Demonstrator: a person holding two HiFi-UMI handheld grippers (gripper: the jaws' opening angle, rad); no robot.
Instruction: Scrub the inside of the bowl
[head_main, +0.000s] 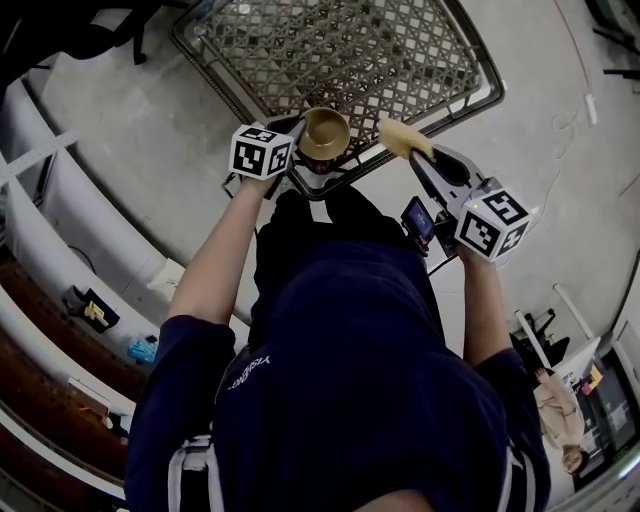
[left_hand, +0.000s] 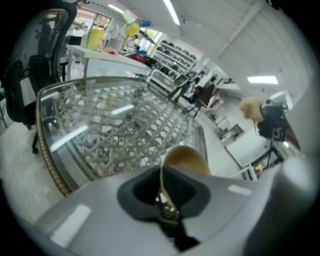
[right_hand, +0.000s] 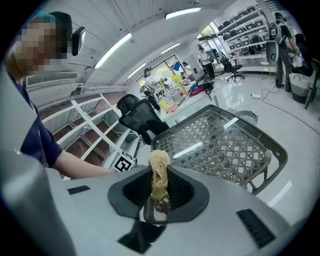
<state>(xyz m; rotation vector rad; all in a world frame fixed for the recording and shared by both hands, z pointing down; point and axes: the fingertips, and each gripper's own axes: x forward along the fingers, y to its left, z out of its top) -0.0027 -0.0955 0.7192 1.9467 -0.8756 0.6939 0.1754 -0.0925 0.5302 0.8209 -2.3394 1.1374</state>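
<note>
In the head view my left gripper (head_main: 300, 150) is shut on the rim of a small brown bowl (head_main: 325, 133), held in the air at the near edge of a glass-topped wicker table (head_main: 400, 50). The left gripper view shows the bowl (left_hand: 185, 159) clamped edge-on between the jaws of the left gripper (left_hand: 162, 200). My right gripper (head_main: 415, 160) is shut on a tan fibrous scrubber (head_main: 403, 137), just right of the bowl and apart from it. In the right gripper view the scrubber (right_hand: 159, 172) sticks up from the shut jaws.
The wicker table (right_hand: 225, 145) has a glass top and a raised rim. A black office chair (right_hand: 140, 117) stands beside it. Shelving (head_main: 60, 330) runs along the left of the floor. Other people (right_hand: 205, 57) stand far off in the room.
</note>
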